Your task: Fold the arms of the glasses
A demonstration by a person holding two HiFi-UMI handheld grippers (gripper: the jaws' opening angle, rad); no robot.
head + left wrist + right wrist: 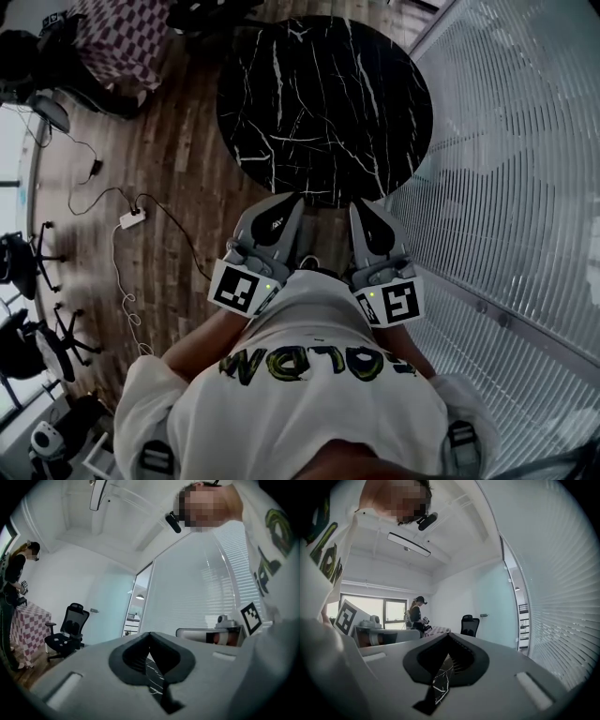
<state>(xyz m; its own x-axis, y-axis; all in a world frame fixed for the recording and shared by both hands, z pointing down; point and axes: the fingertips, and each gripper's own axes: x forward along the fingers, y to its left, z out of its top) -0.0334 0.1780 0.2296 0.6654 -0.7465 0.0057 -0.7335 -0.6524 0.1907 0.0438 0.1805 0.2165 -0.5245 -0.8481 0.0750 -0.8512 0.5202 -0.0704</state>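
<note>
jaws together and empty on both: left gripper (289,201) and right gripper (362,205) side by side, tips at the near edge of the round black marble desk (319,94).

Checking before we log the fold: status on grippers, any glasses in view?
Jaws shut, empty: left gripper, right gripper, at near edge of black marble table. No glasses visible in any view. Nothing in the way.

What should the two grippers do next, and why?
Probably reach both forward over the round black marble table. The left gripper and right gripper are shut with nothing between their jaws, held close to the person's white shirt at the table's near edge. No glasses show in any view yet, so they likely need finding first.
</note>
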